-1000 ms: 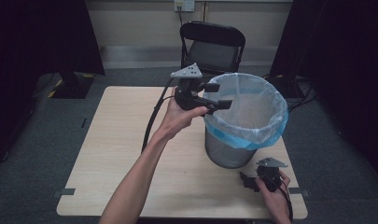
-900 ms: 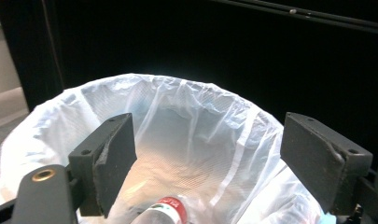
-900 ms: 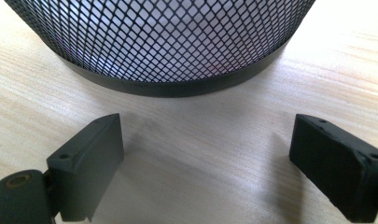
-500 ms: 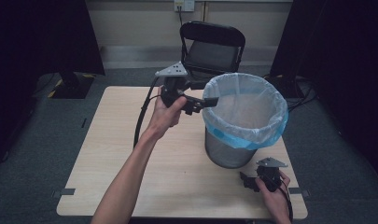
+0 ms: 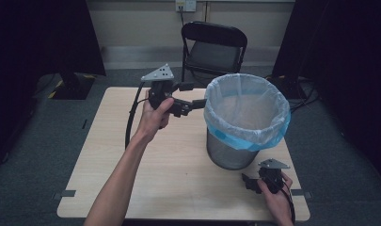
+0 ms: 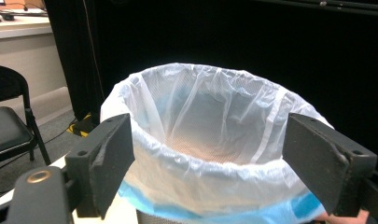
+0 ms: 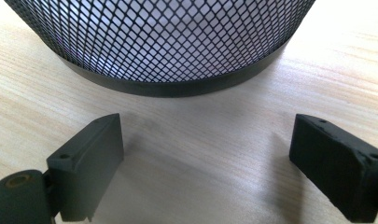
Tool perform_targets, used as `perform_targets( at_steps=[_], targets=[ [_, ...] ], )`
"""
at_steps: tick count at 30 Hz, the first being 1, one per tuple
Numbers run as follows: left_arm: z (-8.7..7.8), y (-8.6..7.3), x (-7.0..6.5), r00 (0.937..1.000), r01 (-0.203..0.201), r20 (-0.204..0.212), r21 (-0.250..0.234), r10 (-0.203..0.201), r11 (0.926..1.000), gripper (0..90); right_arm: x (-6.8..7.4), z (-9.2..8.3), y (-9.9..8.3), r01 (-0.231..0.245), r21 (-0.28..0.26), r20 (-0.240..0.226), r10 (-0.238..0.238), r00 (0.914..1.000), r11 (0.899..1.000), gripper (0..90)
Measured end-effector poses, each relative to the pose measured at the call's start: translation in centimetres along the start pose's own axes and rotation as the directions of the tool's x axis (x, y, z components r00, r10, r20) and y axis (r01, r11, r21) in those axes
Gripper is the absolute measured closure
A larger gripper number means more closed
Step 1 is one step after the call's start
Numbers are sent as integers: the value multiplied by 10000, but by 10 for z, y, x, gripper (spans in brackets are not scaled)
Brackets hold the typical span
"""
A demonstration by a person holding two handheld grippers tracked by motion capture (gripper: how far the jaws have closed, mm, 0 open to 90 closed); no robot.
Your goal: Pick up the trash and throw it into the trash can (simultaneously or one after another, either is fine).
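While held wide open and empty, left gripper (image 5: 194,95) hovering beside bin (image 5: 231,151) rim, liner (image 6: 196,135) apparently just ahead between jaws; right gripper (image 5: 248,182) low, equally open.

The left gripper (image 5: 194,95) has apparently drawn back from the bin (image 5: 247,117).

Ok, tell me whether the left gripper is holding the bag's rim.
No: the left gripper has its jaws wide apart, short of the bag, with nothing between them.
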State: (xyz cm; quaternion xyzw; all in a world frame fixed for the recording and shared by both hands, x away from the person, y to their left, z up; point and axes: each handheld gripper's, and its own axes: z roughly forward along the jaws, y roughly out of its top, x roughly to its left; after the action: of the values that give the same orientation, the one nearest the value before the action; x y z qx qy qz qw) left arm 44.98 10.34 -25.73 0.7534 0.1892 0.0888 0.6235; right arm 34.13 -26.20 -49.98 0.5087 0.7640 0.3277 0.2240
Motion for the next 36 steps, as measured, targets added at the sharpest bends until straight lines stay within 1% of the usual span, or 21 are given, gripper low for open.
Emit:
perform_targets(
  at_steps=[4, 9, 10, 11, 16, 18, 20, 25, 27, 30, 33, 35, 36],
  targets=[
    [-8, -6, 5, 9997, 20, -237, -40, -21, 10000, 179, 0, 0, 0, 2, 0, -1, -2, 10000, 10000, 92],
    [-16, -15, 10, 9984, 73, -558, 182, -62, 9998, 178, 0, 0, 0, 11, -5, 1, -11, 10000, 10000, 92],
    [-18, -16, 12, 9984, 77, -560, 223, -65, 9997, 177, 0, 0, 0, 21, -8, 0, -21, 10000, 10000, 92],
    [-21, -19, 13, 9977, 92, -672, 256, -75, 9996, 176, 0, 0, 0, 4, 0, 0, -4, 10000, 10000, 92],
    [-29, -23, 16, 9962, 212, -852, 362, -181, 9991, 177, 0, 0, 0, 1, 0, -1, -1, 10000, 10000, 92],
    [-33, -26, 17, 9965, 321, -776, 265, -300, 9991, 171, 0, 0, 0, 1, 0, -2, -1, 10000, 10000, 92],
    [-37, -28, 18, 9972, 279, -705, 290, -258, 9992, 168, 0, 0, 0, 3, 0, -1, -3, 10000, 10000, 92],
    [-43, -35, 21, 9941, 311, -1049, 410, -266, 9987, 168, 0, 0, 0, -1, 1, -1, 1, 10000, 10000, 92],
    [-46, -39, 22, 9935, 377, -1094, 471, -324, 9982, 168, 0, 0, 0, 1, 0, -1, -1, 10000, 10000, 92],
    [-51, -45, 25, 9928, 601, -1061, 343, -561, 9976, 162, 0, 0, 0, 12, -6, 6, -12, 10000, 10000, 92],
    [-56, -50, 26, 9908, 564, -1253, 413, -508, 9976, 162, 0, 0, 0, 2, -1, -1, -2, 10000, 10000, 92],
    [-59, -53, 27, 9883, 629, -1413, 350, -574, 9974, 162, 0, 0, 0, 23, -8, 1, -23, 10000, 10000, 91],
    [-61, -54, 27, 9895, 665, -1301, 267, -625, 9974, 162, 0, 0, 0, 17, -7, 1, -17, 10000, 10000, 92]
  ],
)
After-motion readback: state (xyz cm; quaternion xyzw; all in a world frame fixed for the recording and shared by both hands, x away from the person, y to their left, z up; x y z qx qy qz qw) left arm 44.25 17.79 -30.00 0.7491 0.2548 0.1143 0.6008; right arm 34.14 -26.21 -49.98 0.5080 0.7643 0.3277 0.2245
